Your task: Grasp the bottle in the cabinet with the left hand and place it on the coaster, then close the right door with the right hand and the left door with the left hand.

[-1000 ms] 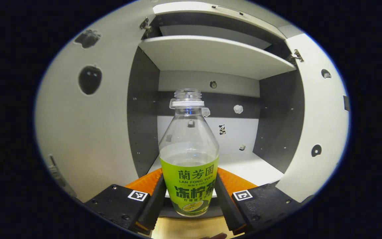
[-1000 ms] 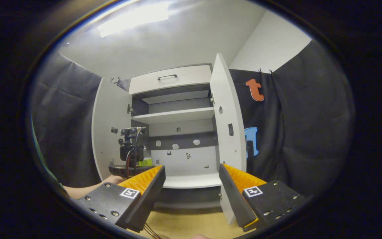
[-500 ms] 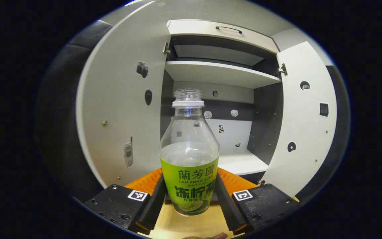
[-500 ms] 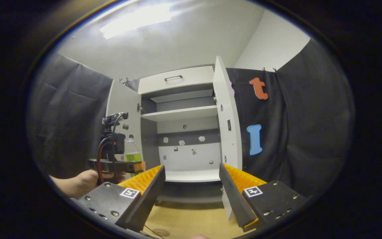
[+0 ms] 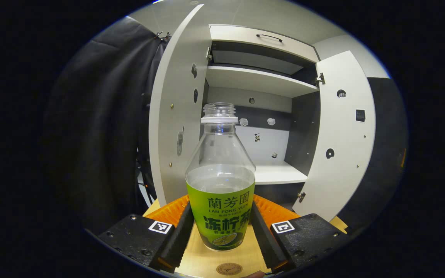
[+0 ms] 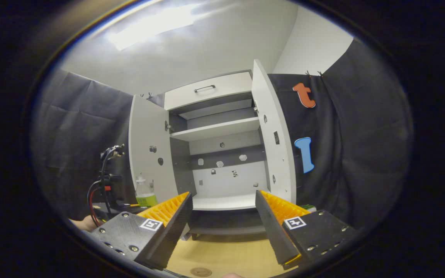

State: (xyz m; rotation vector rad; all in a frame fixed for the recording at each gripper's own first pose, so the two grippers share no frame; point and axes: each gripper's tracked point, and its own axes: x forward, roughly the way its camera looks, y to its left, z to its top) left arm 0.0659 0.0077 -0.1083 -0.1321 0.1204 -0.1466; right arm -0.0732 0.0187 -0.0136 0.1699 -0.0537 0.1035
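An uncapped clear bottle (image 5: 220, 181) with a green label stands upright between the fingers of my left gripper (image 5: 221, 231), which is shut on its lower body. It hangs above the wooden table, with a small round brown coaster (image 5: 229, 268) just below and in front. The white cabinet (image 5: 263, 83) stands behind with its left door (image 5: 172, 116) and right door (image 5: 342, 135) both swung open. In the right gripper view my right gripper (image 6: 222, 220) is open and holds nothing. The bottle (image 6: 145, 193) and a hand show at its left, and the coaster (image 6: 201, 272) lies on the table below.
The cabinet's lower shelf (image 6: 224, 201) is bare, with a shelf (image 6: 216, 130) above it and a drawer with a handle (image 6: 205, 88) on top. Black cloth hangs on both sides. The wooden table (image 6: 226, 256) runs in front of the cabinet.
My left gripper has drawn the bottle back out of the cabinet and leftwards, and the coaster has come into view beneath it. The right gripper has pulled back slightly.
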